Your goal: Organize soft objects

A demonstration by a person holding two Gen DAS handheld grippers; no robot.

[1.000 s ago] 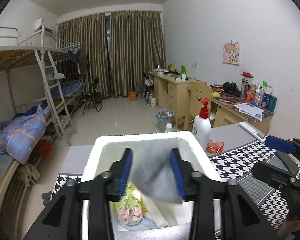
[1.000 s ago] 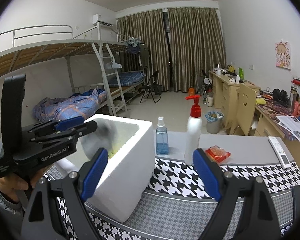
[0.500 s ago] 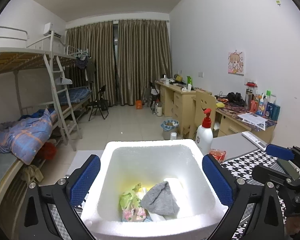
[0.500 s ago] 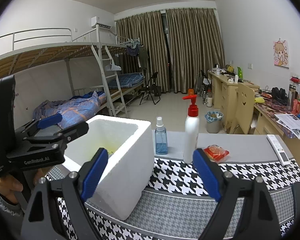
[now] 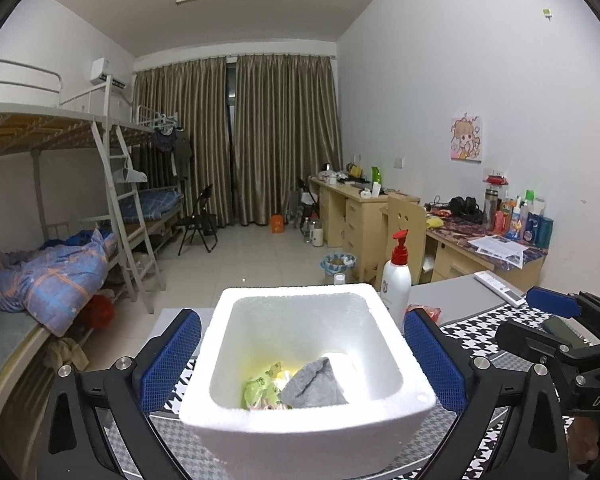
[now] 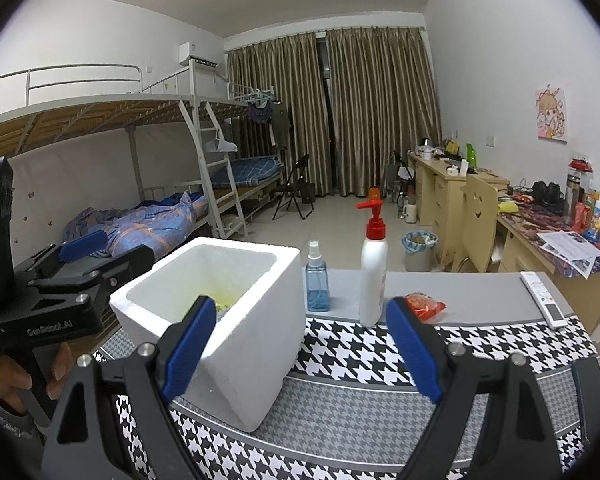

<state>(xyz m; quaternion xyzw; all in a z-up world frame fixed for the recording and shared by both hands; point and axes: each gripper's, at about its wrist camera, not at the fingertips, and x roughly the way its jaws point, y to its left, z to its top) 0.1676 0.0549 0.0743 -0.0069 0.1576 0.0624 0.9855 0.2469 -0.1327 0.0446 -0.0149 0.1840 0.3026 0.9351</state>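
Now the gray cloth [image 5: 314, 384] lies inside the white box [image 5: 384, 328].
Left gripper [image 5: 302, 354] wide open, holding nothing.

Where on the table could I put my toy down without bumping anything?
The houndstooth cloth is bare between the foam box and the remote, nearer than the pump bottle. It is crowded along the grey strip: spray bottle, pump bottle and red packet sit close together. The box already holds soft things.
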